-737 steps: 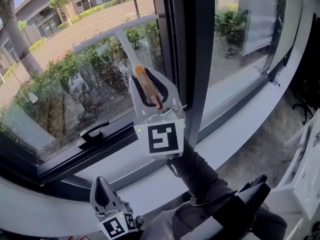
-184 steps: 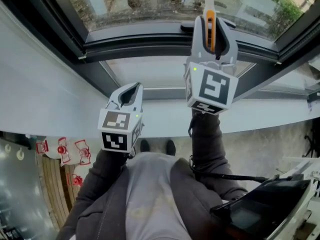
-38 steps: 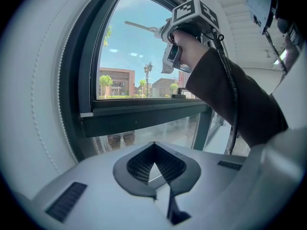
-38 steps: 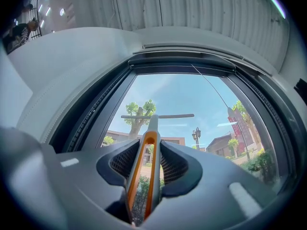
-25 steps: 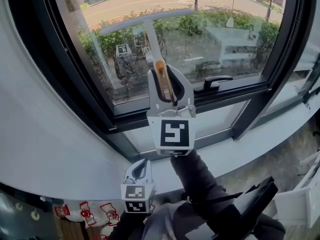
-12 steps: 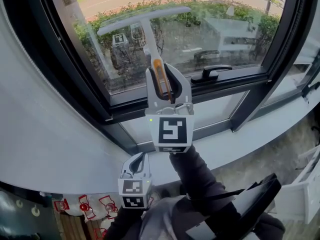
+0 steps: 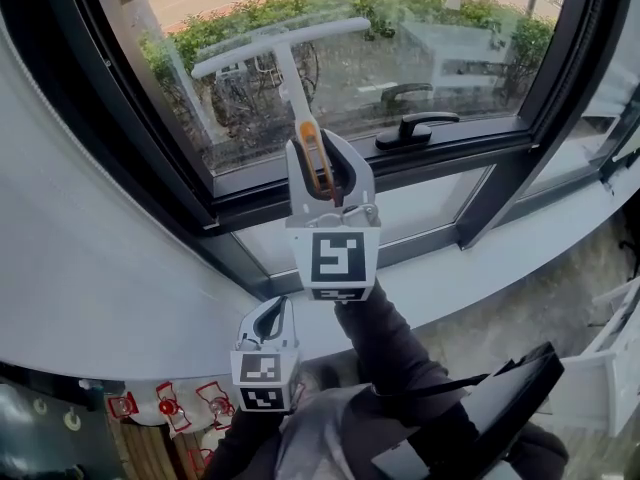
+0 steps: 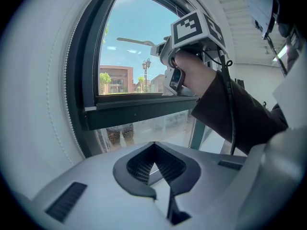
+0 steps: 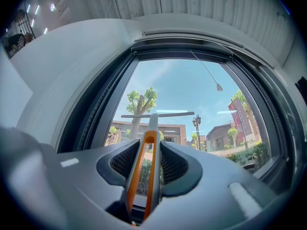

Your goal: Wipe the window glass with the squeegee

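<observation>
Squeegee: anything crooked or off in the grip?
Nothing stands out. The squeegee handle sits centred and straight between the right gripper's jaws, and its blade runs roughly parallel to the window frame. The left gripper is shut and empty.

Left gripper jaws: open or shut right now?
Shut and empty. In its own view the left gripper has its jaws meeting at the tips, with nothing held between them.
</observation>
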Tool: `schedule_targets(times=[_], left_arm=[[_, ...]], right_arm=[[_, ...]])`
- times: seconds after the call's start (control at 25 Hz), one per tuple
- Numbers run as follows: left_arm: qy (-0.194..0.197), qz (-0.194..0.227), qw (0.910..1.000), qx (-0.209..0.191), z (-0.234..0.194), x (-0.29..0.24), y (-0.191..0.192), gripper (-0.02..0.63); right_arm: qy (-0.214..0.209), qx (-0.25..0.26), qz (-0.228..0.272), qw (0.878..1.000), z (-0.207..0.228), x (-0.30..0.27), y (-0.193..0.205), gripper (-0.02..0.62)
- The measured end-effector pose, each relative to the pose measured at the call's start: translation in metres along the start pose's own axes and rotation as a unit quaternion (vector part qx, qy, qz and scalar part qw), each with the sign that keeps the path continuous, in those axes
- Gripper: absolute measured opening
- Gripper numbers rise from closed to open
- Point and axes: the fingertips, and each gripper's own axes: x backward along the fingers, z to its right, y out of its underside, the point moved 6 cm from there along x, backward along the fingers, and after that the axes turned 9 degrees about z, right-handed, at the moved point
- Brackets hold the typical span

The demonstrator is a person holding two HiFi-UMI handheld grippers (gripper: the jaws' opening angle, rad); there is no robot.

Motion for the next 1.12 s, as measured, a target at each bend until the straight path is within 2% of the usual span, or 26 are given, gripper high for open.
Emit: schedule_targets(times=[1.12], left_arm=[[0.029, -0.021, 0.9993, -0.01, 0.001, 0.005, 0.016, 0.0]], right_arm=[[-0.001, -0.014, -0.05, 0.999, -0.011, 0.032, 0.048, 0.13]])
